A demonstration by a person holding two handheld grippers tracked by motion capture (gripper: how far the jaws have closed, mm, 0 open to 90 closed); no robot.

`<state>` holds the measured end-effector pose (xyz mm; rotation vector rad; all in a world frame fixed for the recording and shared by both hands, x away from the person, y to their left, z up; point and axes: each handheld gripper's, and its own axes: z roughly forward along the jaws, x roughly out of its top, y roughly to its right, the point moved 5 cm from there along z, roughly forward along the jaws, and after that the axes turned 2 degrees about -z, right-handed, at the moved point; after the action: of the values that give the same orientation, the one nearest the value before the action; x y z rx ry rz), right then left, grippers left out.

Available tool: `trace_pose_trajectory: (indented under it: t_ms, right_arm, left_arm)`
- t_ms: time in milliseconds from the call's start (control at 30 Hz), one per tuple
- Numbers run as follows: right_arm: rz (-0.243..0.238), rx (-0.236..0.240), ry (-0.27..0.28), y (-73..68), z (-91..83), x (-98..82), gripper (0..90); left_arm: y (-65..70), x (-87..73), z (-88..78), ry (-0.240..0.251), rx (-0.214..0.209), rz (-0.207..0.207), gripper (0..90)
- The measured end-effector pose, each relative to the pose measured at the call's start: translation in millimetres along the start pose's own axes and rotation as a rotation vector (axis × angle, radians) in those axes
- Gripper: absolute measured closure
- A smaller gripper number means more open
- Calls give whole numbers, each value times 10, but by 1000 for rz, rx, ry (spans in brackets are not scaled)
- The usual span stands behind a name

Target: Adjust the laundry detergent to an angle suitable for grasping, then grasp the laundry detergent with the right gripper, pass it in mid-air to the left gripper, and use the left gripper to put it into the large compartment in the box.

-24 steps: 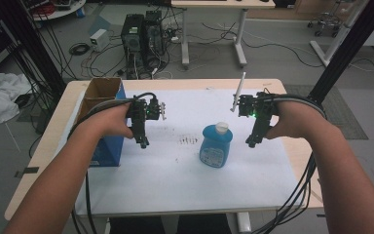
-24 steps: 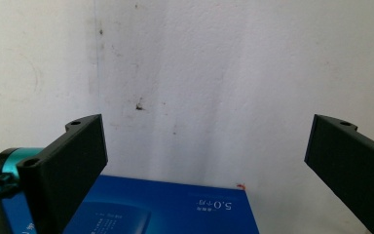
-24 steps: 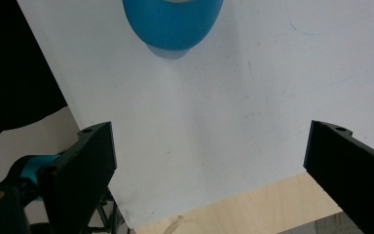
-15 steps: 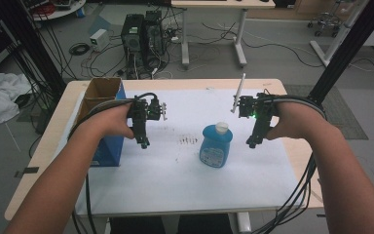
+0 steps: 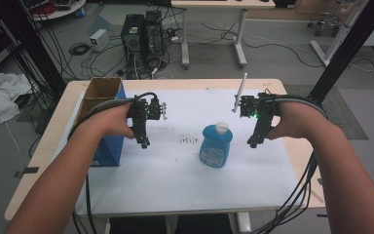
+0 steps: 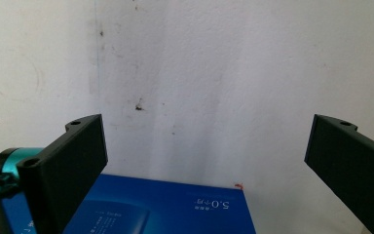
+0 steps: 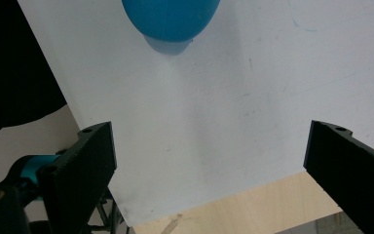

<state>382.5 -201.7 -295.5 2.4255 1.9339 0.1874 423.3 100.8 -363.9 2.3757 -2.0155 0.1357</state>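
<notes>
Spread fingers (image 7: pixel 92 161), blue bottle (image 7: pixel 171 19), white sheet (image 7: pixel 233 107)

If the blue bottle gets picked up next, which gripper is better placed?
Probably the right gripper: its open jaws hang beside the bottle. The left gripper, also open, sits farther off, near the blue box.

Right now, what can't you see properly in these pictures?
- Blue bottle: high view, label too small to read; right gripper view, top edge cuts it off.
- Blue box: left gripper view, bottom edge and a jaw hide most of it.
- Open cardboard box: high view, inside hidden by its walls.
</notes>
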Motion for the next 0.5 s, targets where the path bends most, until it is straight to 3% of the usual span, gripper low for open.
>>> trace_pose_trajectory:
  t_ms: [500]
  right_arm:
    - [11, -8, 0, 22, 3, -9, 40]
  left_arm:
    - [-8, 6, 6, -2, 0, 5, 17]
